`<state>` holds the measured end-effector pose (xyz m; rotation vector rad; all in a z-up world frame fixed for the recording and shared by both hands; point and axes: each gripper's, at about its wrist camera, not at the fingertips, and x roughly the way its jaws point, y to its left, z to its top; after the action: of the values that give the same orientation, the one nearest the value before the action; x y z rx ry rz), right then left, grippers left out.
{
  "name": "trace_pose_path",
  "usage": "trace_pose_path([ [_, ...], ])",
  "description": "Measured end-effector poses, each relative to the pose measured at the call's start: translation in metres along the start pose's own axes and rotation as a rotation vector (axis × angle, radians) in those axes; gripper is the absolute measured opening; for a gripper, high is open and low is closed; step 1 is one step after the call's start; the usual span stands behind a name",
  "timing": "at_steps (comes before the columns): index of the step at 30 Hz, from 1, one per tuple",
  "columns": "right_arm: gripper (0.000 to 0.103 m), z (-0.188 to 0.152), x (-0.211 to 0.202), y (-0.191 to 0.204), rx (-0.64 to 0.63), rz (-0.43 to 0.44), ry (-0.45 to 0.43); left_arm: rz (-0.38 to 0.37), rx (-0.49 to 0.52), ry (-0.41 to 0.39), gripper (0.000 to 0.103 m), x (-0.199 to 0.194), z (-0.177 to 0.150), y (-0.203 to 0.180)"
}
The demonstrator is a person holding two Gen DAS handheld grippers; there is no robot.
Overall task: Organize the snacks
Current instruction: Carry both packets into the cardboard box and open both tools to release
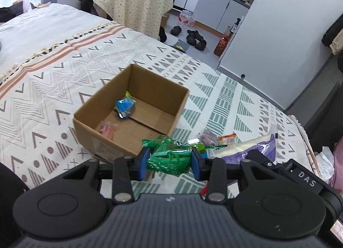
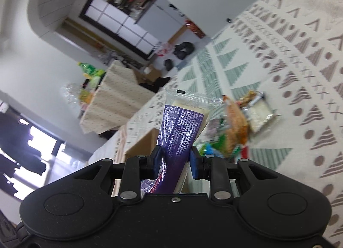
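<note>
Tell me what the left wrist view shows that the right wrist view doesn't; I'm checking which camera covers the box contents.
Only the left wrist view shows inside the cardboard box: a blue packet and a pink packet, plus the left tool shut on a green packet. Only the right wrist view shows the right tool shut on the purple packet. Both show the patterned bedspread and the loose snack pile.

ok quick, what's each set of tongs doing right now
Left tongs: closed on the green snack packet.
Right tongs: closed on the purple-and-clear snack packet.
</note>
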<state>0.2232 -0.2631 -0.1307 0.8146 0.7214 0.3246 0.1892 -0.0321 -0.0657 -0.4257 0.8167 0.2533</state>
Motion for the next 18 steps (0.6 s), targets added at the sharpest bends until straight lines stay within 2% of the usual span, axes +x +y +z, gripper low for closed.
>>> trace_pose_path([
  [9,0.027,-0.014,0.010,0.019,-0.067,0.053,0.018,0.004,-0.038,-0.009,0.039,0.000,0.015,0.031],
  [18,0.027,-0.032,0.027,0.037,-0.147,0.066,0.053,-0.039,-0.076,0.003,0.039,0.013,0.032,0.064],
])
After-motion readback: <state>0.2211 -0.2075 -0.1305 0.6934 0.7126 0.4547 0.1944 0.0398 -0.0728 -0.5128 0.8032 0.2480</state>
